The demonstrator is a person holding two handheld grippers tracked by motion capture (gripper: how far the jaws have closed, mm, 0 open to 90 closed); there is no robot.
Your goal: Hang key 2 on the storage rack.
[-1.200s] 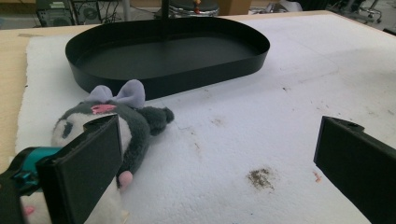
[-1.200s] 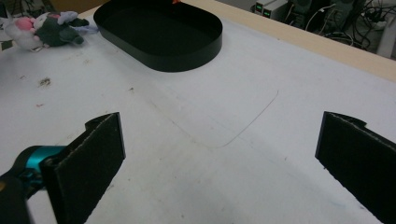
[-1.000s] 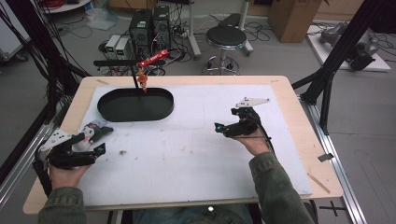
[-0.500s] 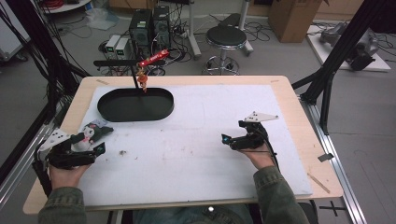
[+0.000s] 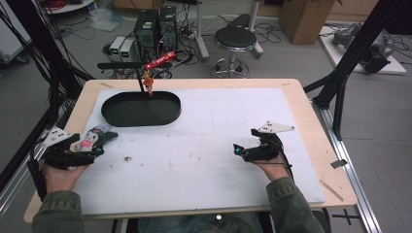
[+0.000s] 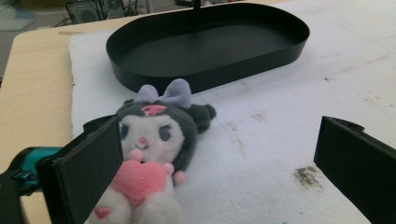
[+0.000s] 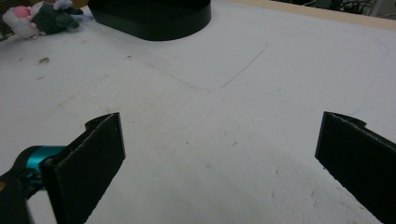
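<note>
1. Your left claw [image 6: 219,154] gapes wide; the plush [image 6: 154,140] lies by its left jaw, at 7 o'clock from the tray [image 6: 205,42].
2. Off-centre closing may nudge the plush aside.
3. Your right claw [image 5: 245,141] is open, empty.

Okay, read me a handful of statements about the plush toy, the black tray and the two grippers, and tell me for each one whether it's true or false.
1. The plush toy lies inside the black tray. False: it lies on the white mat, outside the tray and nearer the person.
2. The left gripper is open, with the toy next to one jaw. True.
3. The right gripper is shut on a red block. False: it is open over bare mat and holds nothing.
4. The tray is empty. True.
5. The toy has a lilac bow on its head and a pink heart at its front. True.
6. The tray sits on the person's right side of the table. False: it sits at the far left.
</note>
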